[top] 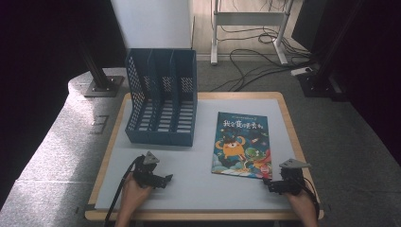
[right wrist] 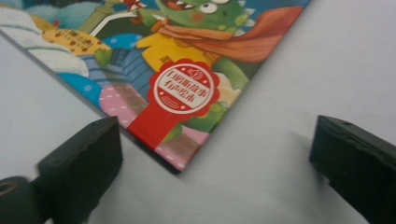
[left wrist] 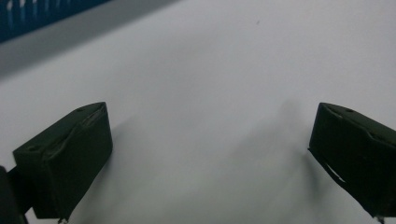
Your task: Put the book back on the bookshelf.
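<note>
A colourful children's picture book (top: 241,144) lies flat on the grey table mat, right of centre. A dark blue three-slot file rack (top: 161,97) stands at the back left. My left gripper (top: 161,180) rests near the front left, open, with bare mat between its jaws (left wrist: 210,154). My right gripper (top: 273,184) sits at the front right, open. The book's near right corner (right wrist: 180,158) with a red seal lies just ahead of its jaws, apart from both.
The grey mat (top: 198,184) covers a wooden-edged table (top: 203,216). Beyond the table are a white frame's legs (top: 248,19), cables (top: 255,61) on the floor and a black stand base (top: 101,85) at the left.
</note>
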`<state>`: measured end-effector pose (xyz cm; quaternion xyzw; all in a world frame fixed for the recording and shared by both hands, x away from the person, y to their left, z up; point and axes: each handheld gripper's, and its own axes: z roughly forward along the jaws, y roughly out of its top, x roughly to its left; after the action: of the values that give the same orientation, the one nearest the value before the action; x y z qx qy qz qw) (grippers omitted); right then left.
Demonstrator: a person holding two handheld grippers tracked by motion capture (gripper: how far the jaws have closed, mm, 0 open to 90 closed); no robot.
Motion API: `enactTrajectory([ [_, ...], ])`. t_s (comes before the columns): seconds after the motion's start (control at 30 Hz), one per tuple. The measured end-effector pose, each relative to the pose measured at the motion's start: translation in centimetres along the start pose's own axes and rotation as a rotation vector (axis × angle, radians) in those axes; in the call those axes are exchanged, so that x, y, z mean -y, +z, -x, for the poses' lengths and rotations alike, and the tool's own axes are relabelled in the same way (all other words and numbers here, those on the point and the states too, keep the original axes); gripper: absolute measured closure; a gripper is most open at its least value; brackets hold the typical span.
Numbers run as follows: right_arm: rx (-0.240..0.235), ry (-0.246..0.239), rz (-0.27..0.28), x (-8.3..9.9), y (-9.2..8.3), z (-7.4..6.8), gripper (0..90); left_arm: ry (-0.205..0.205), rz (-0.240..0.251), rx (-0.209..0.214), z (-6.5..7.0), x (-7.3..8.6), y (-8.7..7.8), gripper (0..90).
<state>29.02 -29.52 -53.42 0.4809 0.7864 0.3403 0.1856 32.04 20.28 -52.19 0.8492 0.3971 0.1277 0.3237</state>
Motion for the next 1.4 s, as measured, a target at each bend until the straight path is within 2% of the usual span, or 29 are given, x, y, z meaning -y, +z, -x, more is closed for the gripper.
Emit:
enactTrajectory([
  [0.07,0.001,-0.024,-0.018,-0.1,0.2,-0.2,0.0,0.019,0.005,0.017,0.3,-0.6,0.2,0.0],
  [0.33,-0.028,-0.02,-0.001,-0.3,0.0,0.1,0.0,0.067,0.038,0.097,1.9,-3.0,1.0,0.0],
  [0.53,-0.043,-0.023,0.011,-0.8,-0.3,0.2,0.0,0.125,0.024,0.121,3.3,-4.6,2.3,0.0],
  [0.6,-0.053,-0.019,0.015,-0.9,-0.3,0.3,0.0,0.136,0.01,0.132,3.7,-5.1,2.8,0.0],
  [0.77,-0.063,-0.018,0.031,-1.5,-0.2,0.6,0.0,0.157,0.016,0.156,4.6,-6.3,3.8,0.0],
  [0.93,-0.043,-0.045,0.026,-1.9,0.1,0.9,0.0,0.164,0.034,0.201,5.6,-7.7,4.6,0.0],
  [1.13,-0.046,-0.062,0.017,-2.8,0.5,1.4,0.0,0.233,0.006,0.194,7.5,-10.0,5.9,0.0],
  [1.3,-0.052,-0.066,0.031,-3.8,1.1,1.8,0.0,0.235,0.012,0.216,8.1,-11.3,6.9,0.0],
  [1.33,-0.057,-0.066,0.031,-4.0,1.2,1.9,0.0,0.233,-0.005,0.233,8.2,-11.7,7.5,0.0],
  [1.4,-0.067,-0.072,0.031,-4.3,1.5,2.0,0.0,0.239,-0.012,0.24,8.4,-12.0,7.9,0.0],
])
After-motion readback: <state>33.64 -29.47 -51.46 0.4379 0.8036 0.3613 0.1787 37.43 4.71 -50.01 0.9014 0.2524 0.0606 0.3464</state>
